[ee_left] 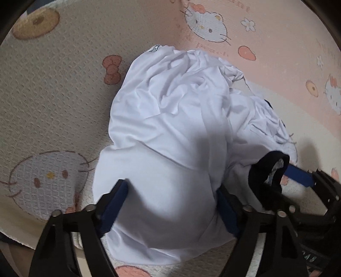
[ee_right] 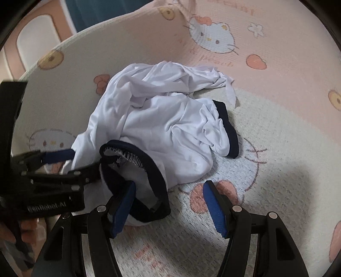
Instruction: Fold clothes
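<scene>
A crumpled white shirt [ee_left: 170, 119] [ee_right: 153, 119] with navy trim lies heaped on the cartoon-cat blanket [ee_left: 53, 106] [ee_right: 277, 149]. My left gripper [ee_left: 172, 187] [ee_right: 85, 160] points down over the shirt's near end. Its jaws stand wide on either side of a bulge of white cloth, open. The navy collar [ee_left: 266, 170] [ee_right: 149, 157] stands up as a loop at the shirt's right end. My right gripper [ee_right: 170, 185] is open: its left finger [ee_right: 123, 208] sits inside the collar loop, and its right finger [ee_right: 215, 208] [ee_left: 298, 175] is over bare blanket. A navy sleeve cuff [ee_right: 231, 132] lies farther back.
The blanket's rounded edge [ee_left: 25, 232] falls away at the near left. Beyond the far edge stand a pink panel [ee_right: 36, 40] and teal cloth [ee_right: 102, 12]. A person's hand [ee_right: 27, 231] holds the left gripper's handle. Open blanket stretches to the right of the shirt.
</scene>
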Action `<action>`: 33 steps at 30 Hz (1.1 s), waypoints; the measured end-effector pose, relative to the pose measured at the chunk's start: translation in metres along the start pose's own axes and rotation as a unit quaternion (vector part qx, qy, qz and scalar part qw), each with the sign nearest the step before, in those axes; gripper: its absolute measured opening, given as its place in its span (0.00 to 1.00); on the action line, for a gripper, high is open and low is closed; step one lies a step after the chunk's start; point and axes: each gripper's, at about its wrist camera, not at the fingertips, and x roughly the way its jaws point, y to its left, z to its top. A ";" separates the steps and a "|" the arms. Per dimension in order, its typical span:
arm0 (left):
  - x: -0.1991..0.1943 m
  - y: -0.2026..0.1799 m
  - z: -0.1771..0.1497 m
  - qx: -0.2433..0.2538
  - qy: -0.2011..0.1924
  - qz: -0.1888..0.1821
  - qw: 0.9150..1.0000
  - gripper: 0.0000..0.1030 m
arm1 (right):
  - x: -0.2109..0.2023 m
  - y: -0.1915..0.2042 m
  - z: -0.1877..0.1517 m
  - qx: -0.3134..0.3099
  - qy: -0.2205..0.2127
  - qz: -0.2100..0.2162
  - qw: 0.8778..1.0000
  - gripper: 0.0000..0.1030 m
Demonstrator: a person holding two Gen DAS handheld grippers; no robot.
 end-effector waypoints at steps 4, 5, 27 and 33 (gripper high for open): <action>-0.005 -0.004 -0.006 0.026 -0.019 0.005 0.999 0.51 | 0.005 0.008 0.002 -0.021 -0.005 -0.012 1.000 0.41; -0.006 -0.005 -0.007 0.028 -0.023 0.005 0.999 0.45 | 0.004 0.011 0.002 -0.026 -0.006 -0.010 1.000 0.30; -0.029 -0.089 -0.029 -0.005 -0.024 -0.126 0.992 0.14 | -0.057 -0.048 0.005 0.021 -0.028 -0.182 0.983 0.02; -0.035 -0.100 -0.031 0.000 -0.033 -0.147 0.989 0.14 | -0.072 -0.066 0.000 0.048 -0.022 -0.182 0.982 0.02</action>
